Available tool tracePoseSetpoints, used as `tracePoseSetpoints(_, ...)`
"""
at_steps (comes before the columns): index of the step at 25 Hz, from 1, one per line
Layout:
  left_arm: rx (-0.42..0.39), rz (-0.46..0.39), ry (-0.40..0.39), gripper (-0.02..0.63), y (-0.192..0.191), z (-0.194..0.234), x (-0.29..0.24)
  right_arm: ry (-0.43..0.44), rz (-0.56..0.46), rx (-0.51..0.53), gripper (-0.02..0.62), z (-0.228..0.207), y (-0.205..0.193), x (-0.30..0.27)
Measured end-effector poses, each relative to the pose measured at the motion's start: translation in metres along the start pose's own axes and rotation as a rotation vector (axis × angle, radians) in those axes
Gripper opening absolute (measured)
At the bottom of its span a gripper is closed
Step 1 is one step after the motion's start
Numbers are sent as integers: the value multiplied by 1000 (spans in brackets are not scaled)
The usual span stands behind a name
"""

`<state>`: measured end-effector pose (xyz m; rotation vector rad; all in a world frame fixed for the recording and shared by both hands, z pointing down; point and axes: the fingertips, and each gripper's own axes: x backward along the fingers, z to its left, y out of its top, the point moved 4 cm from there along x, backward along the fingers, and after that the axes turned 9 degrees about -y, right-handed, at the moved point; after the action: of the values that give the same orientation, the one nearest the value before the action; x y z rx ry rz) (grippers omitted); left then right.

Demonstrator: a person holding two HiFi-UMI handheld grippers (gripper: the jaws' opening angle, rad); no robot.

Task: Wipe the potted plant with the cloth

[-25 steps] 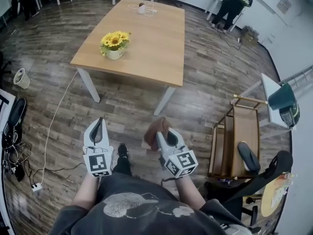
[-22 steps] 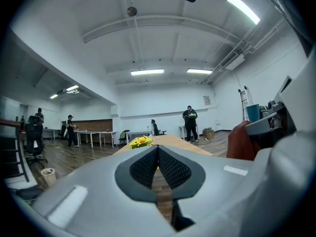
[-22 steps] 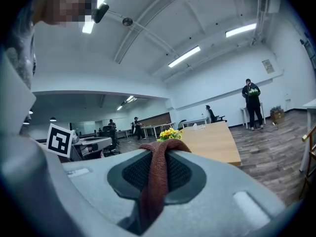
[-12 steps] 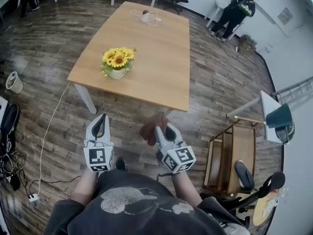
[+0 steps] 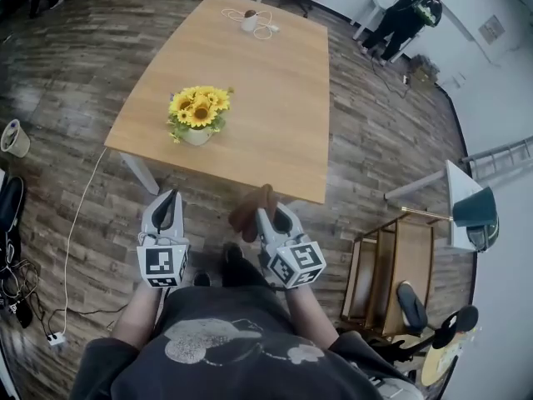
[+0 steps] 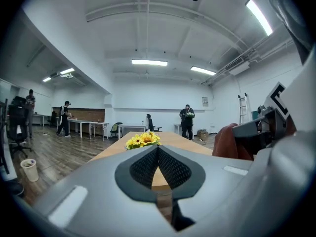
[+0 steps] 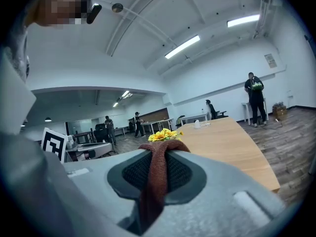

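Note:
The potted plant [image 5: 198, 113], yellow flowers in a small white pot, stands near the left edge of the wooden table [image 5: 275, 98]. Both grippers are short of the table's near edge. My left gripper [image 5: 169, 200] is shut and empty, with its jaws meeting at the tip [image 6: 158, 149]. My right gripper [image 5: 265, 211] is shut on a brown cloth [image 5: 250, 211], which hangs folded between its jaws [image 7: 154, 169]. The flowers show just past each gripper's tip [image 6: 143, 140] [image 7: 164, 135]. The cloth and right gripper also show at the right edge of the left gripper view [image 6: 231, 141].
A white object with a coiled cable [image 5: 250, 22] lies at the table's far end. A person [image 5: 410, 13] stands beyond the table. A wooden trolley [image 5: 398, 261] is at my right, and a bin [image 5: 12, 137] and floor cables [image 5: 73, 240] at my left.
Both grippers have moved forward towards the table's near edge, so the table and plant sit closer and lower in the head view. The cloth stays clamped in the right gripper.

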<state>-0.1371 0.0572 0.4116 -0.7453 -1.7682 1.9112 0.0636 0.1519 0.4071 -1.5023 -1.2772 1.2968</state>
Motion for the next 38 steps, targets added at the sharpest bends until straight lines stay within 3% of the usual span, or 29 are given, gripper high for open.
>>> tracePoseSetpoints(10, 75, 59, 105, 18, -17, 26, -74, 95, 52, -26, 44, -49, 7, -105)
tracePoseSetpoints(17, 80, 98, 170, 18, -30, 45, -118, 140, 133, -62, 44, -84, -4, -179)
tracePoseSetpoints(25, 87, 164, 265, 18, -41, 59, -153, 272, 219, -2, 44, -85, -13, -256)
tracePoseSetpoints(29, 125, 171, 334, 18, -40, 71, -149, 366, 301, 11, 44, -61, -24, -288)
tracePoseSetpoints(33, 166, 218, 289, 18, -54, 68, -170, 345, 358, 47, 44, -71, -39, -298)
tracePoseSetpoints(38, 159, 233, 270, 18, -62, 77, -190, 388, 382, 115, 46, -61, -55, -324)
